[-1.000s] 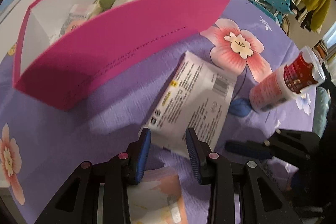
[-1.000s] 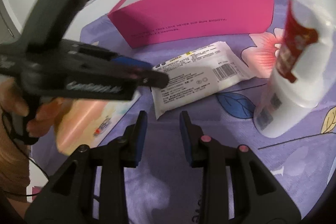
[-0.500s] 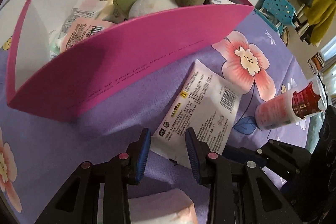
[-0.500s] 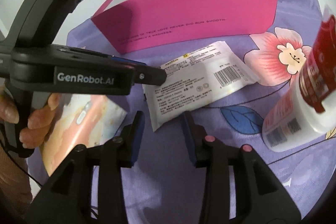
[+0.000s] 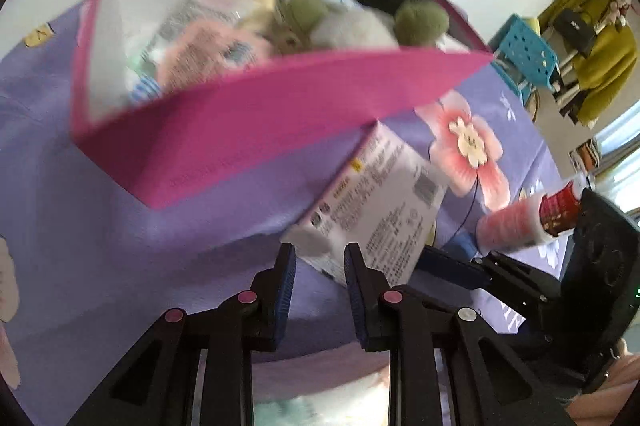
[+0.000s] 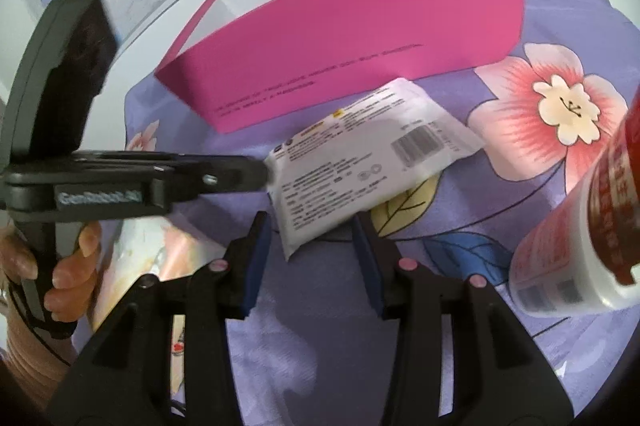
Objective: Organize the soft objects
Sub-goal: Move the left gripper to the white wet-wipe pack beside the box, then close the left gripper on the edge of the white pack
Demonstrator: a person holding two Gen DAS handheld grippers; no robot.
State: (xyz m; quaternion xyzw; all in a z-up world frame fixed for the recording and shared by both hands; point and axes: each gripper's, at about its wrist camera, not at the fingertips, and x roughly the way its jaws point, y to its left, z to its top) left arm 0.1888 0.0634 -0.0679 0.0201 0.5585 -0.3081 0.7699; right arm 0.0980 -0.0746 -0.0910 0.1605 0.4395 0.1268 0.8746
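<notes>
Wipes pack [image 6: 360, 162] now lifts at its left corner, pinched by the left hand-held gripper [image 6: 260, 168], whose jaws just closed. Right hand-held gripper [image 6: 314, 250] has been widening, jaws apart around the pack's near edge.

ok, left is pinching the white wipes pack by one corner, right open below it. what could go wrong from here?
1. The left gripper holds only the corner seam of the white wipes pack, whose jaws have just closed; the soft pack could sag or slip out.
2. The pack's far end sits close to the pink box front wall, so it may catch there instead of clearing the rim.
3. The right gripper, jaws opening, is close to the red-and-white bottle and might knock it.
</notes>
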